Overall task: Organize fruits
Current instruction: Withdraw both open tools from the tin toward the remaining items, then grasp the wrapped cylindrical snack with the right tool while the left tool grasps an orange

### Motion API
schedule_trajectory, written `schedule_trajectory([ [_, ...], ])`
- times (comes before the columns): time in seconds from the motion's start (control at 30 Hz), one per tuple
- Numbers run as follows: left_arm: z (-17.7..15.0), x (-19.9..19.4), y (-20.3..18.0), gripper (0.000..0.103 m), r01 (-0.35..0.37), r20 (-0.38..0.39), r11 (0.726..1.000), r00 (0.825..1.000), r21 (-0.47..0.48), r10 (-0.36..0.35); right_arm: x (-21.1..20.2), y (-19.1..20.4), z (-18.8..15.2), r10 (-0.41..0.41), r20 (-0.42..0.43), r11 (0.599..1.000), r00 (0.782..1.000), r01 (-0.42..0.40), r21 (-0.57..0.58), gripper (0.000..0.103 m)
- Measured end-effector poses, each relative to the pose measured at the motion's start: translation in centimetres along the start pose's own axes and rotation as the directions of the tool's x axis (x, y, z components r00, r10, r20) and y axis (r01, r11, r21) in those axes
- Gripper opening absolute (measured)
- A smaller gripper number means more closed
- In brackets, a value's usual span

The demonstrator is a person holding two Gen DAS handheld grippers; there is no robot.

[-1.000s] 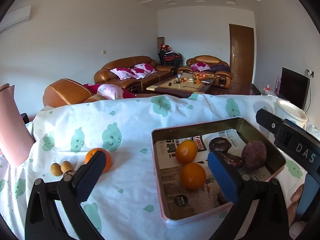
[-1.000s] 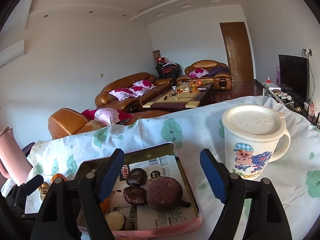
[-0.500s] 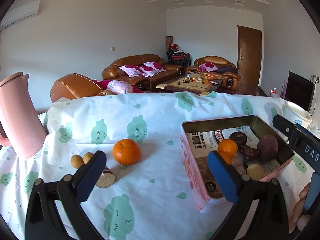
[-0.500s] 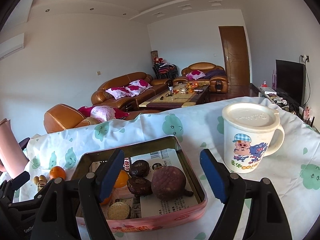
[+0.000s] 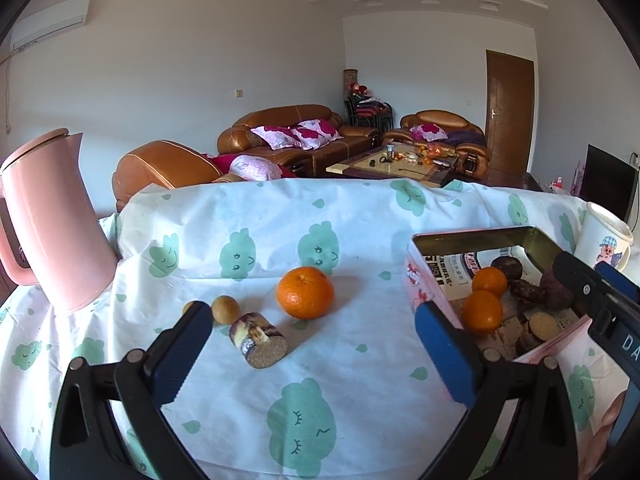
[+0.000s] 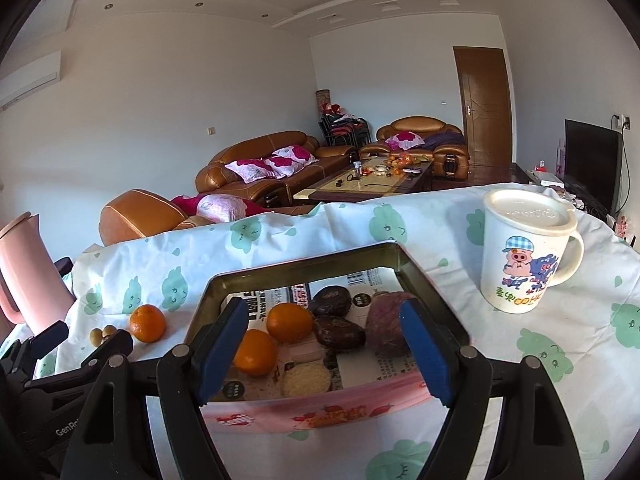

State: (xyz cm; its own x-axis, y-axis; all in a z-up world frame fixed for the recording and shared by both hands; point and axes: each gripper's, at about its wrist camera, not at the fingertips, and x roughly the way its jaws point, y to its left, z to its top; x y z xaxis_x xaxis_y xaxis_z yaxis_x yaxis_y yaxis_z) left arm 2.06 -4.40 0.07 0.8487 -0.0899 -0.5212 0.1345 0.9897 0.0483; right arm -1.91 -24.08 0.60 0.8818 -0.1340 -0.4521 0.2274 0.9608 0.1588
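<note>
A pink tin tray (image 5: 424,280) (image 6: 304,412) lined with printed paper holds two oranges (image 6: 290,322), dark fruits and a purple lump (image 6: 386,328). On the cloth left of the tray lie a loose orange (image 5: 305,292) (image 6: 147,323), a cut piece of sugarcane (image 5: 259,339) and two small tan fruits (image 5: 225,309). My left gripper (image 5: 312,324) is open and empty, with the loose orange and sugarcane ahead between its fingers. My right gripper (image 6: 324,334) is open and empty in front of the tray's near wall.
A pink jug (image 5: 52,224) stands at the table's left edge. A lidded white mug (image 6: 520,256) with a pig cartoon stands right of the tray. White cloth with green prints covers the table (image 5: 300,412). Sofas and a coffee table fill the room beyond.
The left gripper has swung left from over the tray toward the loose orange and sugarcane. The right gripper has shifted left, so the tray now sits centred between its fingers.
</note>
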Motion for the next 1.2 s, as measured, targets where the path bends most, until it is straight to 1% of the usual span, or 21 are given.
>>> schedule_trajectory([
  [0.2, 0.0, 0.5, 2.9, 0.103, -0.041, -0.02, 0.999, 0.999, -0.019, 0.041, 0.2, 3.1, -0.8, 0.055, -0.033, 0.998, 0.998, -0.056, -0.025, 0.079],
  [0.4, -0.1, 1.4, 7.2, 0.103, -0.109, -0.044, 0.993, 0.993, -0.049, 0.107, 0.6, 6.4, -1.3, 0.111, -0.061, 0.992, 0.992, -0.114, -0.058, 0.079],
  [0.53, 0.0, 2.1, 10.8, 0.103, -0.159, -0.073, 0.982, 0.986, -0.103, 0.152, 1.3, 9.2, -1.8, 0.147, -0.095, 0.984, 0.985, -0.156, -0.091, 0.079],
  [0.7, -0.2, 3.0, 14.9, 0.103, -0.204, -0.12, 0.962, 0.976, -0.183, 0.184, 2.1, 12.4, -2.2, 0.184, -0.141, 0.97, 0.973, -0.203, -0.136, 0.079],
  [0.77, -0.2, 3.1, 16.0, 0.103, -0.22, -0.129, 0.955, 0.972, -0.197, 0.197, 2.7, 13.6, -2.4, 0.203, -0.178, 0.961, 0.963, -0.231, -0.15, 0.079],
  [0.93, 0.0, 3.4, 18.1, 0.103, -0.27, -0.137, 0.943, 0.96, -0.195, 0.246, 4.6, 17.0, -3.2, 0.258, -0.282, 0.928, 0.924, -0.318, -0.193, 0.079],
  [0.97, 0.0, 3.4, 18.5, 0.103, -0.273, -0.14, 0.941, 0.958, -0.198, 0.248, 4.9, 17.7, -3.4, 0.262, -0.299, 0.921, 0.918, -0.331, -0.208, 0.079],
  [1.07, -0.2, 3.7, 19.1, 0.103, -0.268, -0.156, 0.939, 0.959, -0.213, 0.239, 5.9, 19.7, -3.5, 0.255, -0.33, 0.903, 0.909, -0.346, -0.254, 0.079],
  [1.13, -0.2, 3.8, 19.0, 0.102, -0.26, -0.16, 0.942, 0.96, -0.21, 0.229, 7.0, 20.6, -3.5, 0.249, -0.359, 0.9, 0.9, -0.352, -0.259, 0.078],
  [1.17, -0.2, 3.8, 18.8, 0.102, -0.256, -0.159, 0.945, 0.961, -0.205, 0.226, 7.5, 20.9, -3.6, 0.245, -0.376, 0.899, 0.894, -0.355, -0.257, 0.075],
  [1.2, -0.2, 3.8, 18.7, 0.102, -0.251, -0.156, 0.947, 0.962, -0.2, 0.223, 8.0, 21.3, -3.8, 0.234, -0.391, 0.899, 0.89, -0.351, -0.261, 0.07],
])
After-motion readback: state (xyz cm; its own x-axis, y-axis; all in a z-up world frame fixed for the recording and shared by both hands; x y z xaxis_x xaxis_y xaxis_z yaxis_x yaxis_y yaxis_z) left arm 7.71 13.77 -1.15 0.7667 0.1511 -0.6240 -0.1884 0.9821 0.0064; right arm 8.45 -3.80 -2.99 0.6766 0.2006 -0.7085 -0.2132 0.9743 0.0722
